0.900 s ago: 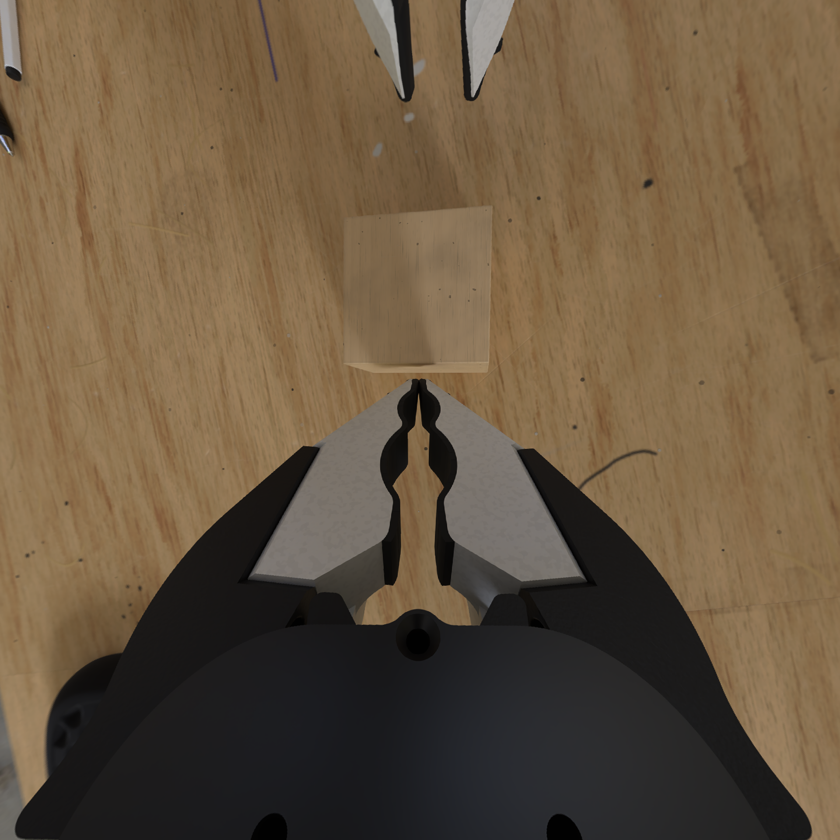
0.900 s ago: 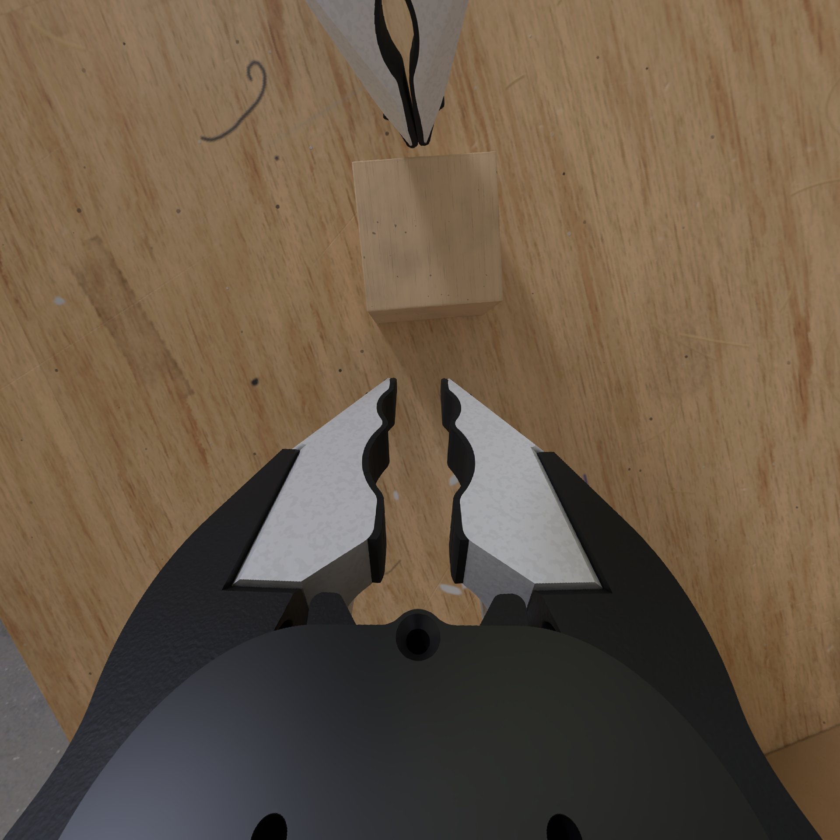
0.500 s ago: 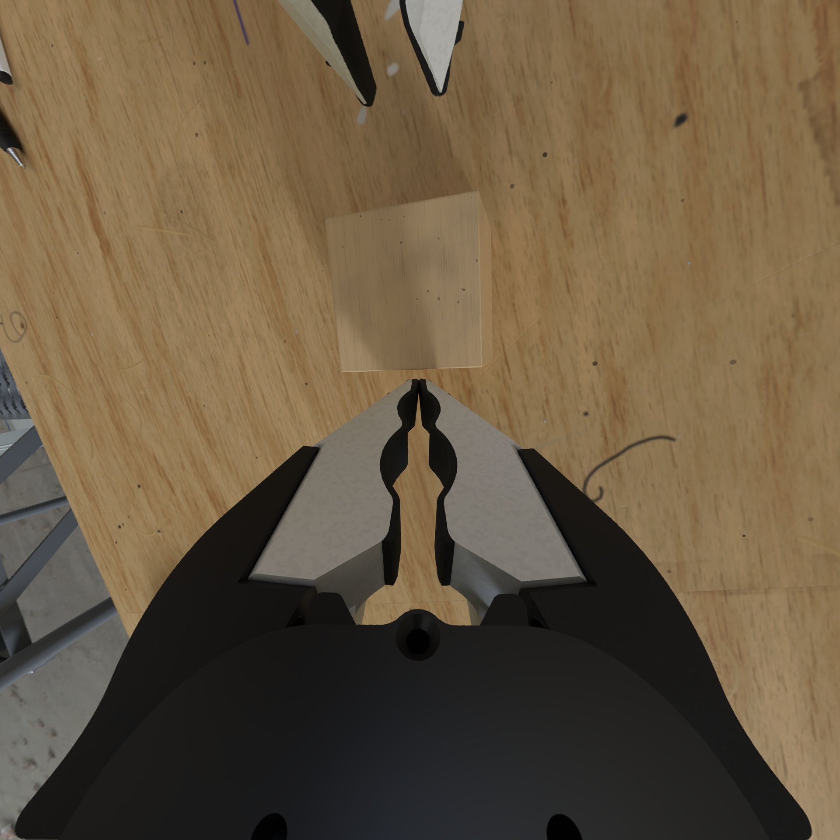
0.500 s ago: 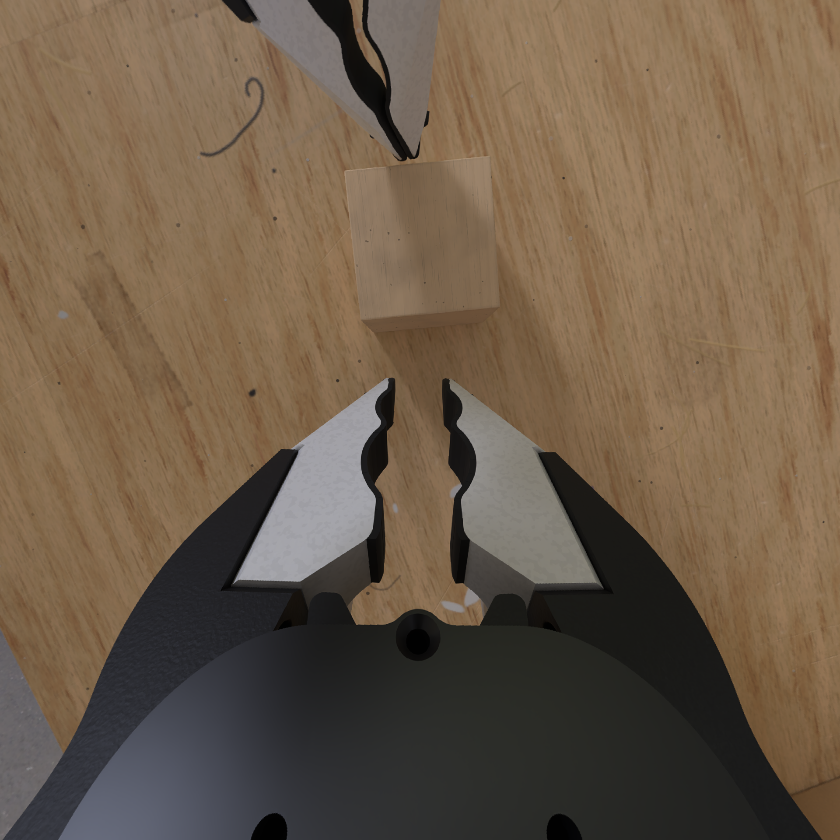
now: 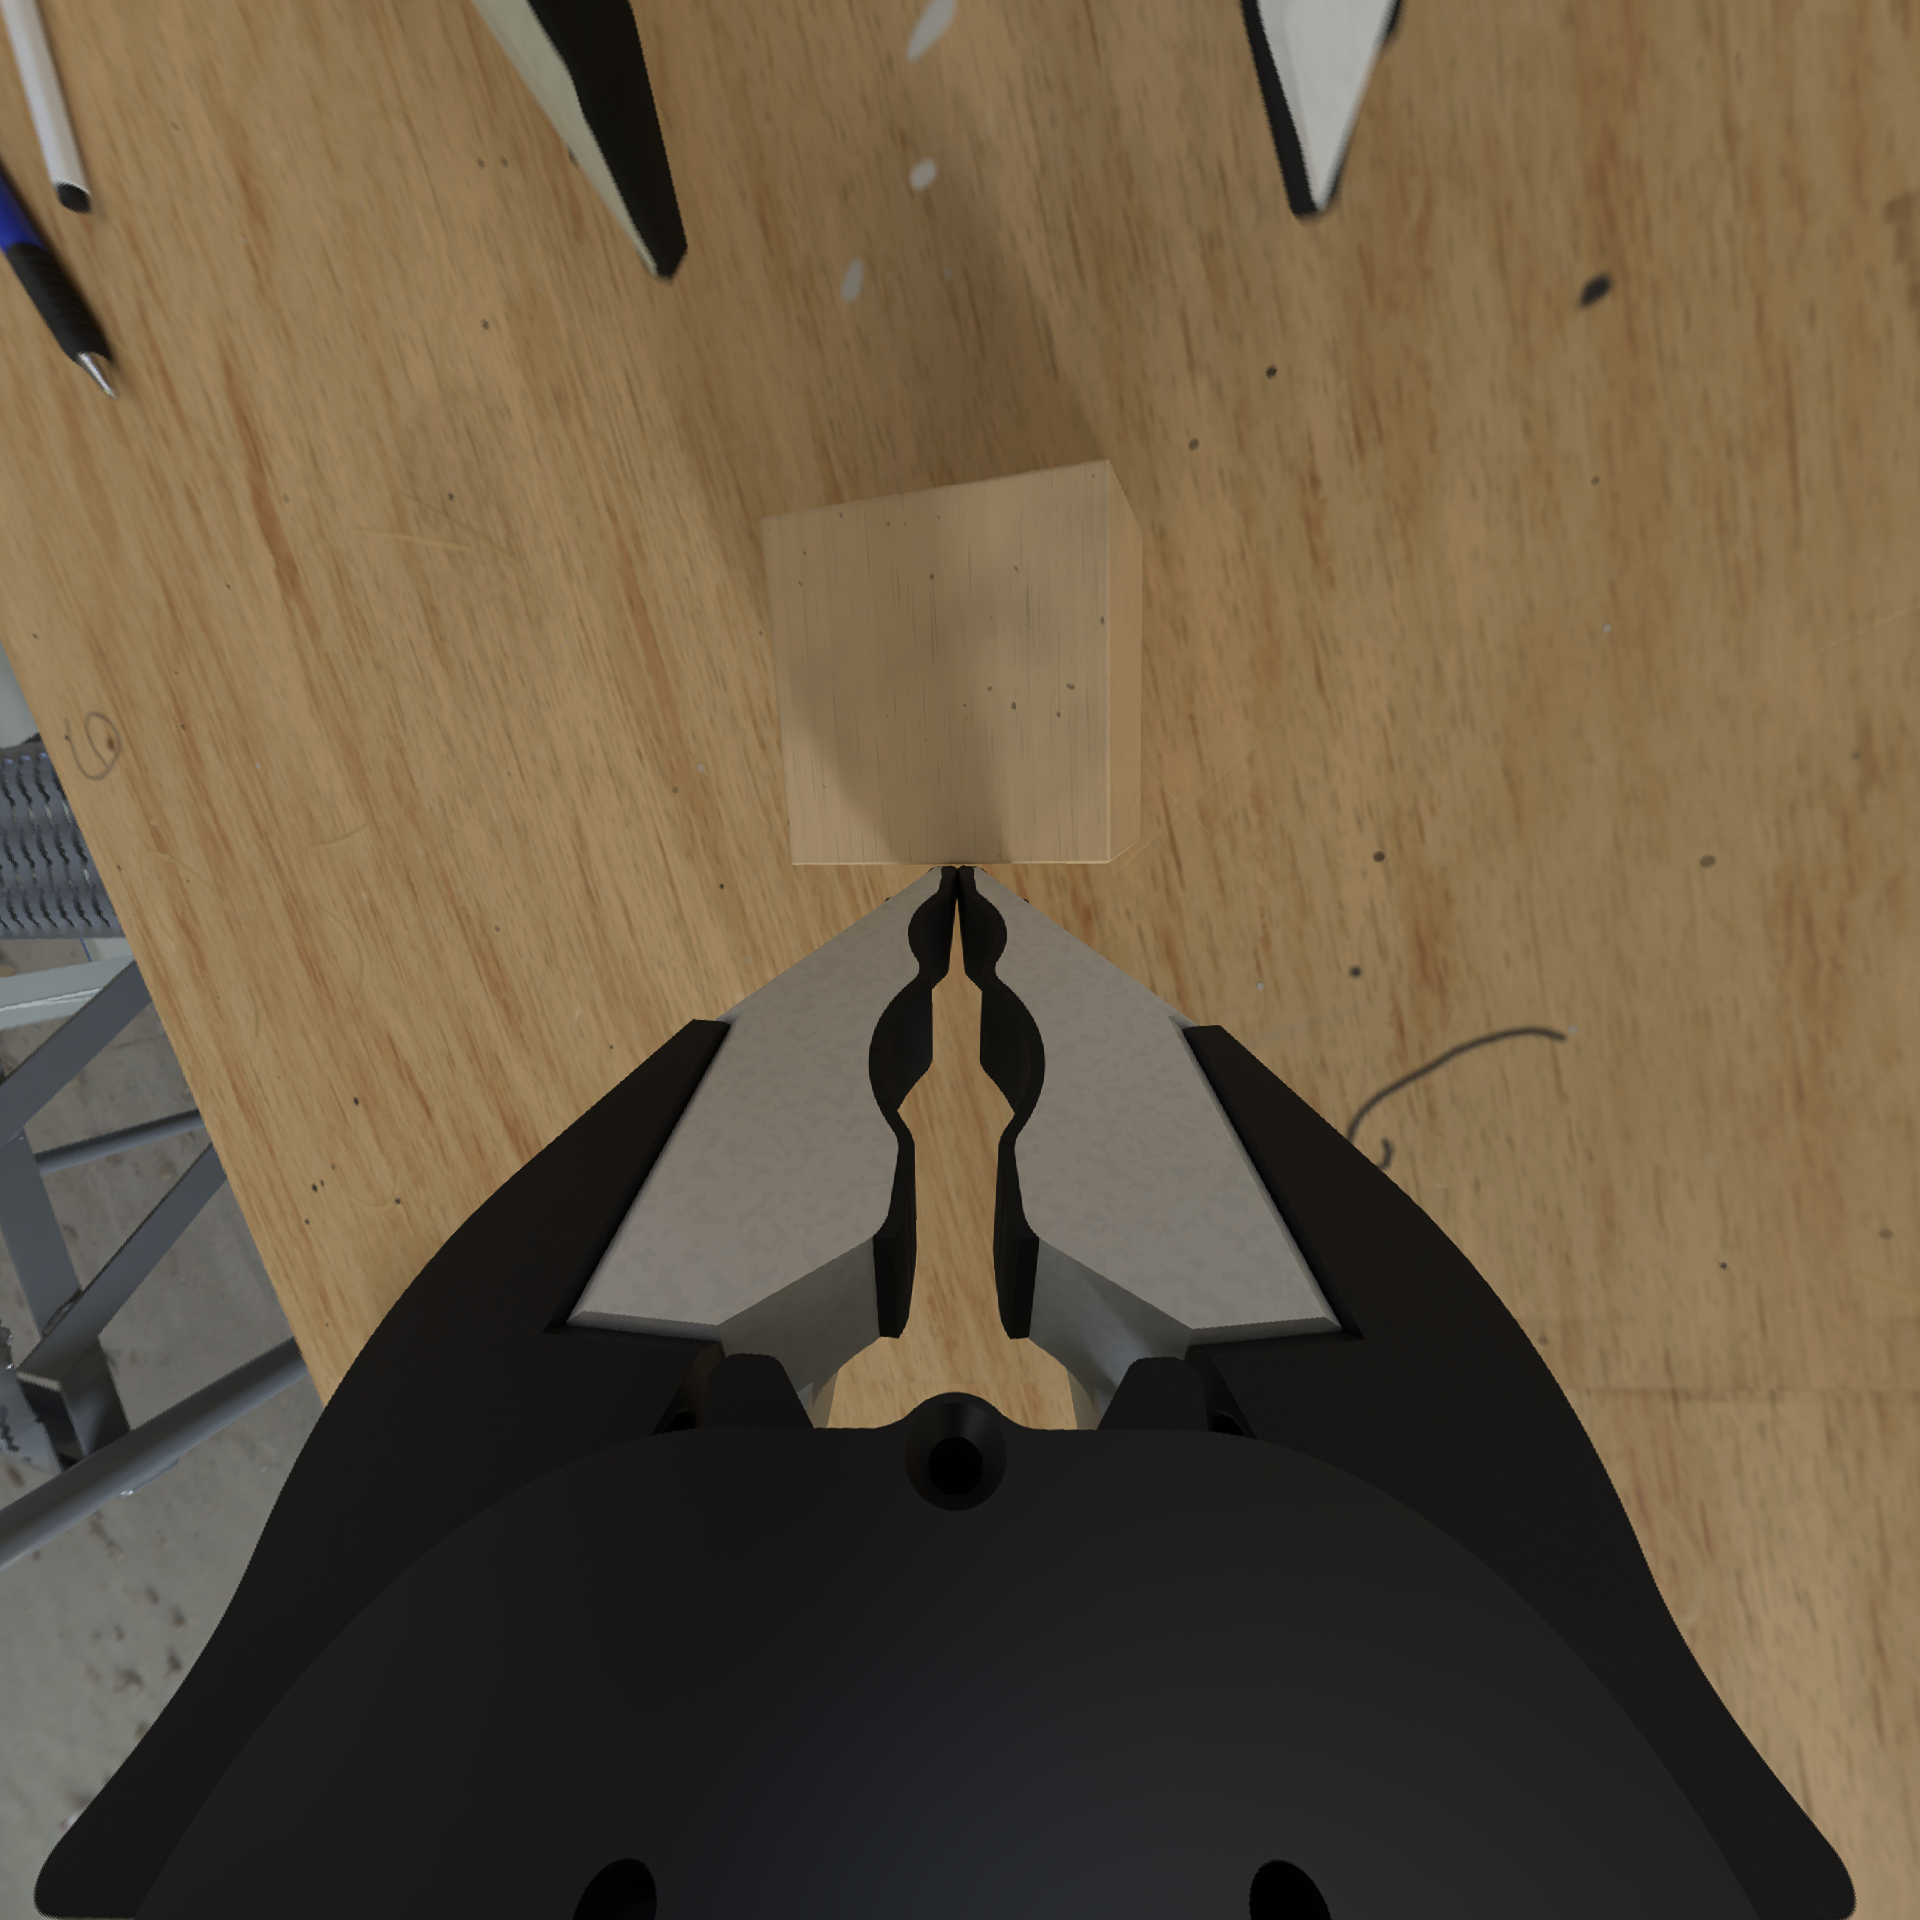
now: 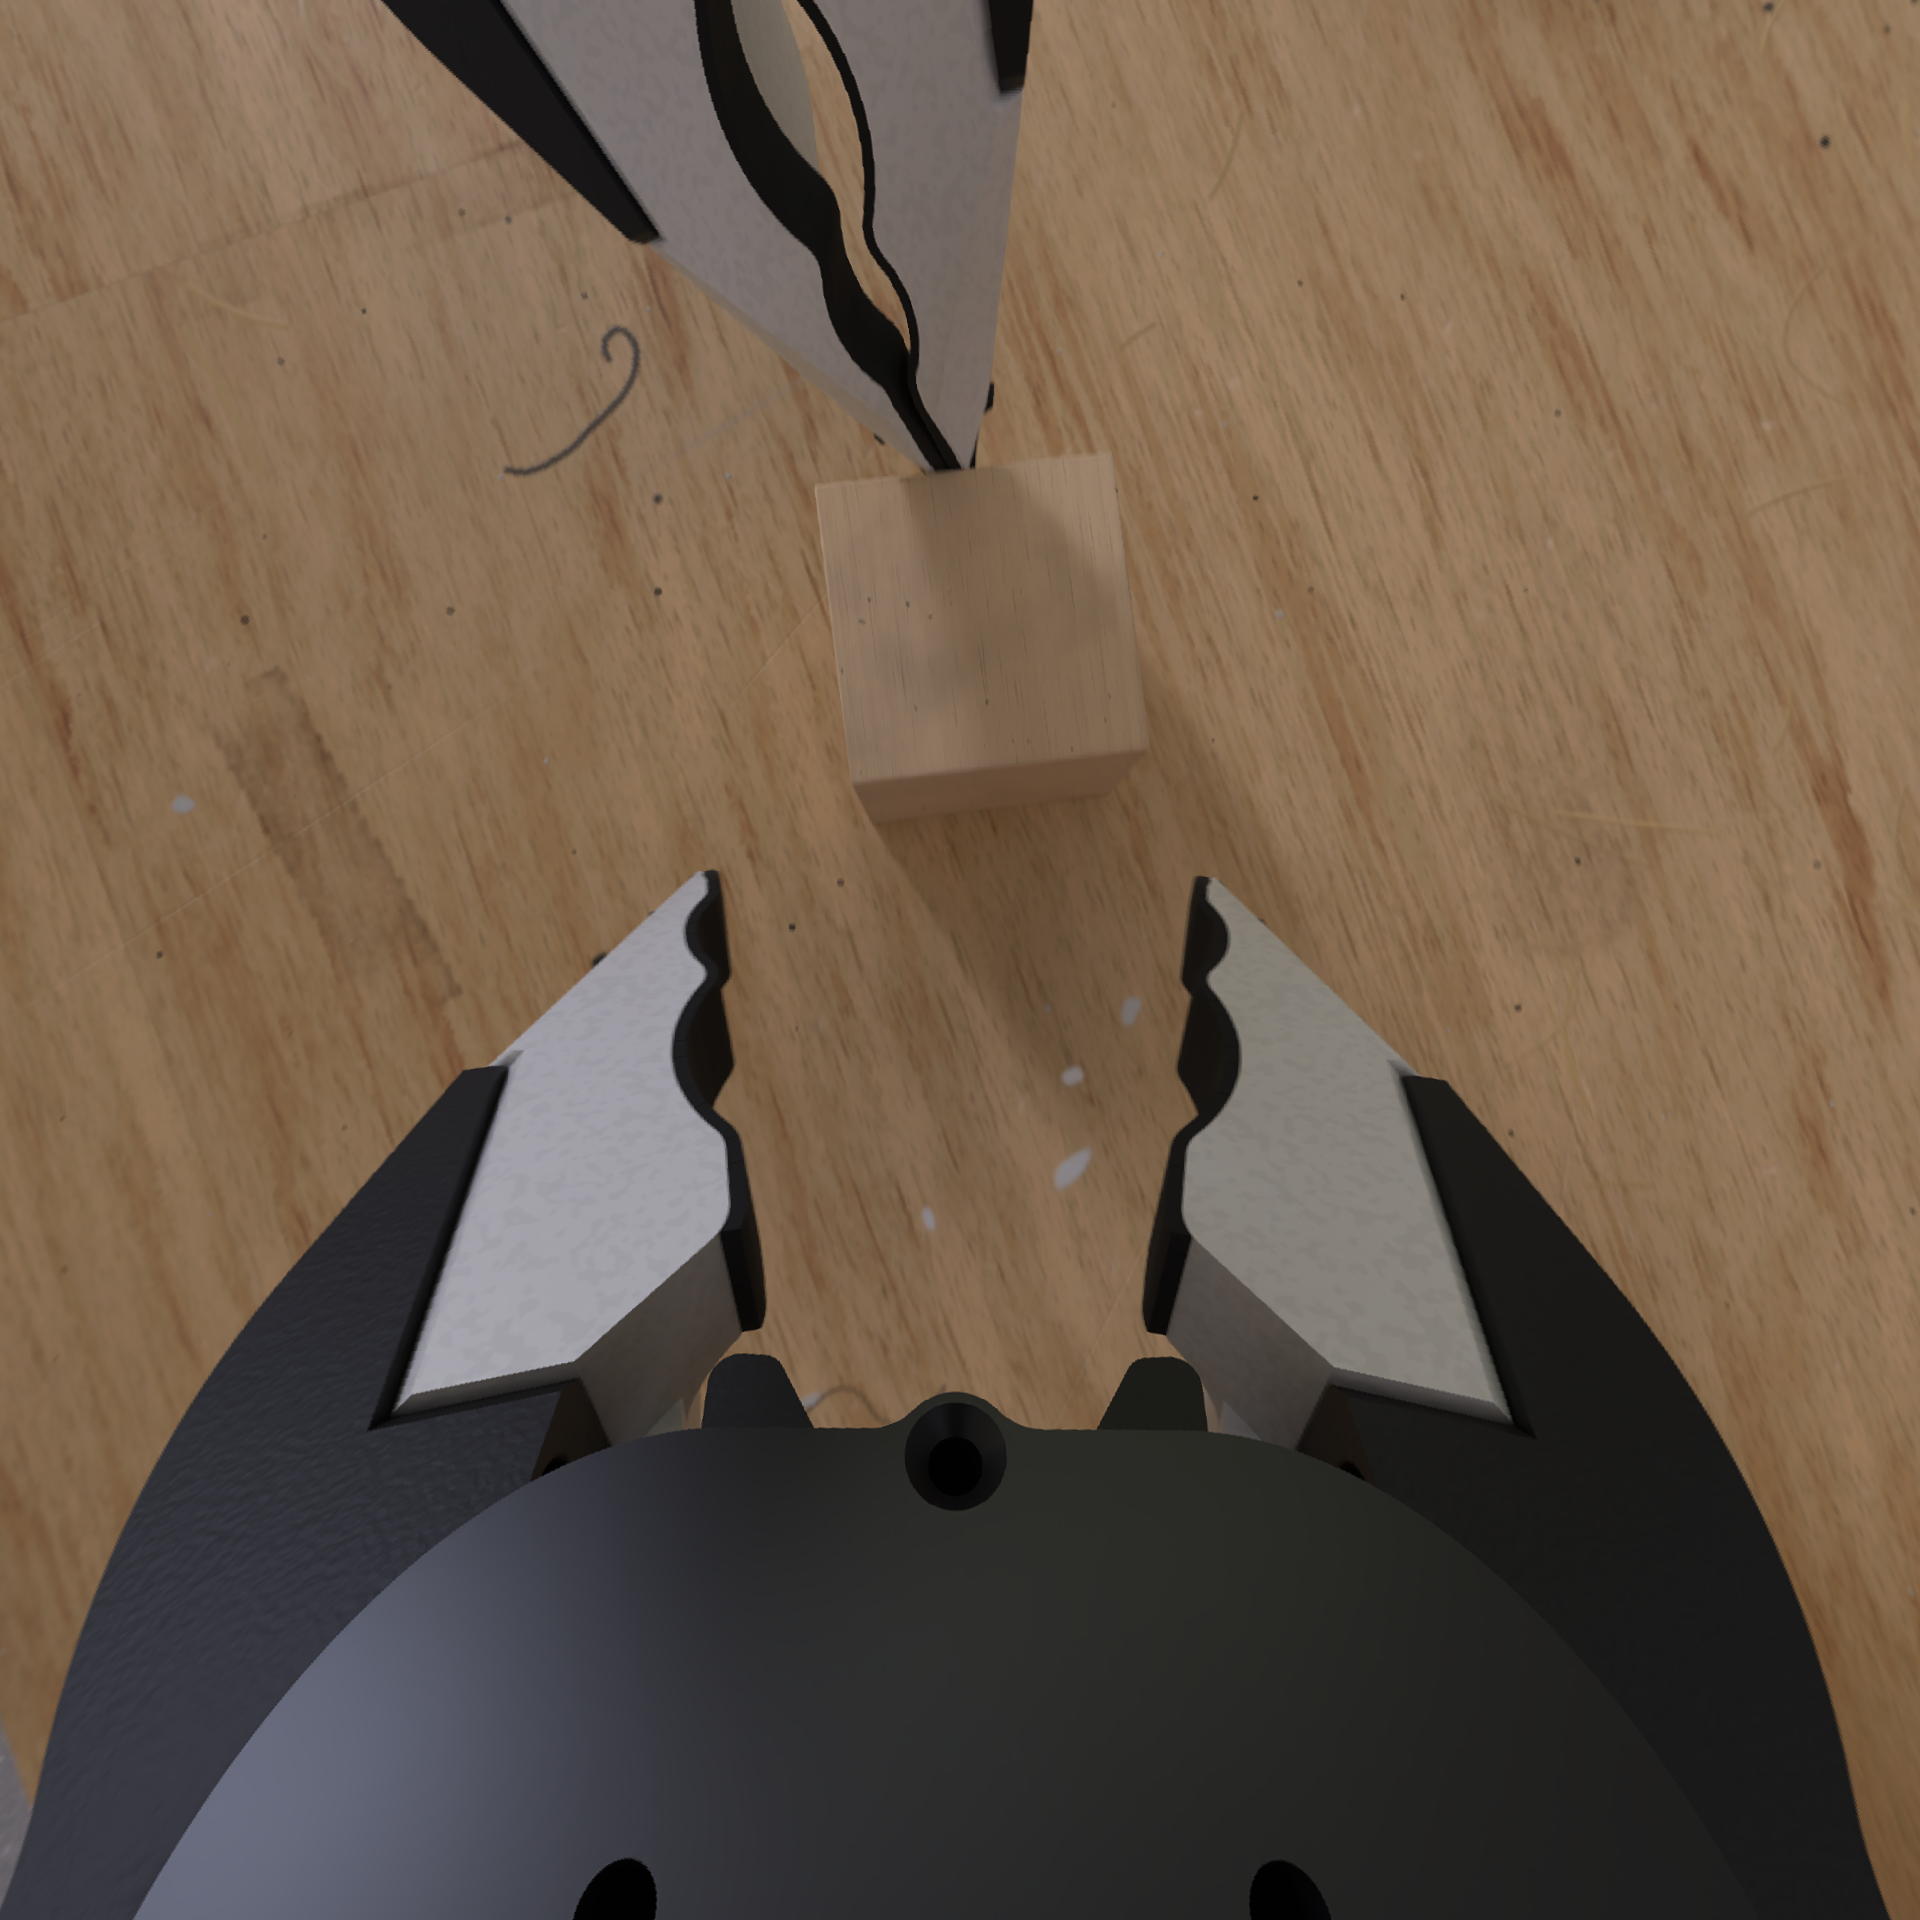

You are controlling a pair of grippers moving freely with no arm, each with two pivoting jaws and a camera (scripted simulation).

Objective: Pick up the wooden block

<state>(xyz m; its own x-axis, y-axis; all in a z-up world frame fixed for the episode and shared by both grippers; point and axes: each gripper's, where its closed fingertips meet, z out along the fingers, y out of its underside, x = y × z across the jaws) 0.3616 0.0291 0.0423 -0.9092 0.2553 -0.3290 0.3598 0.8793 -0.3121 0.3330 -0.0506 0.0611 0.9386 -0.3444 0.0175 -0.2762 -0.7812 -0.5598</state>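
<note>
While the left gripper [image 5: 956, 871] stays closed, right gripper [image 6: 954, 883] jaws have widened.

The left two-finger gripper with black housing and grey textured fingers [image 5: 956, 873] is seen with its tips pressed together, nothing being held between them; a wavy gap is left behind the tips. In the right wrist view it [image 6: 951, 457] is seen entering from 12 o'clock, tips pointed toward 6 o'clock. The right two-finger gripper of the same black-and-grey build [image 6: 956, 883] is spread wide. In the left wrist view its fingers [image 5: 634, 156] are seen at 11 and 1 o'clock.
</note>
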